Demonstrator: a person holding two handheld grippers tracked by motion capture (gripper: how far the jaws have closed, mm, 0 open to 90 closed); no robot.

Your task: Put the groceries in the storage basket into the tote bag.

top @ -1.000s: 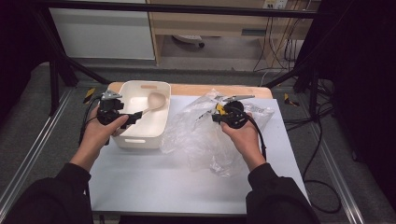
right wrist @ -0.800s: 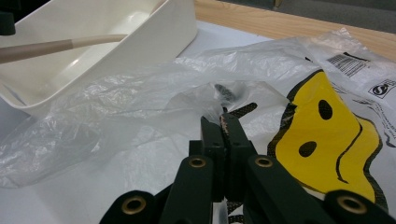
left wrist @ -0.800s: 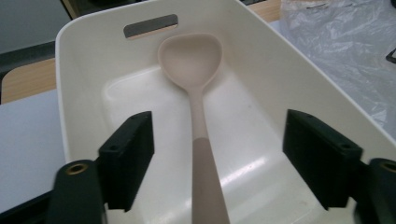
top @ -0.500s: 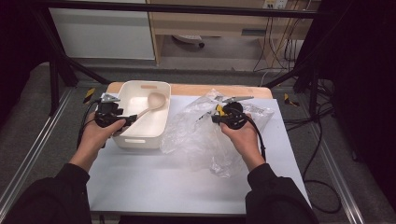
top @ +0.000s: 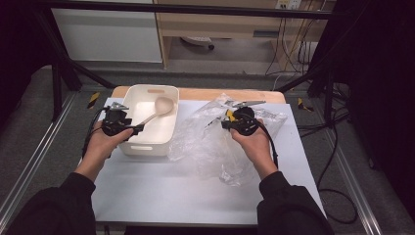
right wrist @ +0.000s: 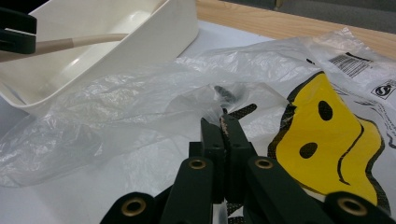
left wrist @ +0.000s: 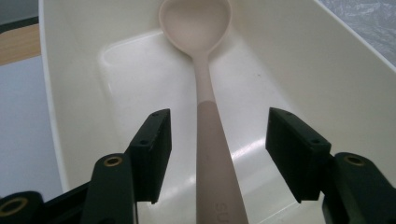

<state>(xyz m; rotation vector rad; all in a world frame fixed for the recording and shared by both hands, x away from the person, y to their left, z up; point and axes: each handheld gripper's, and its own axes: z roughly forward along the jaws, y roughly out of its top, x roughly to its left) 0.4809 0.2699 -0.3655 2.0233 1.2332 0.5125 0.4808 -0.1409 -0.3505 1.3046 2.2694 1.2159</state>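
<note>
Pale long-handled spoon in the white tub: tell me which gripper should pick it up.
Left. The left gripper already straddles the pale long-handled spoon in the white plastic tub, jaws just closing, pads clear of it. The right gripper is shut on the clear plastic bag.

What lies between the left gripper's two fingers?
The pale spoon's handle, untouched by either of the fingers, over the white bin, in the left gripper view.
</note>
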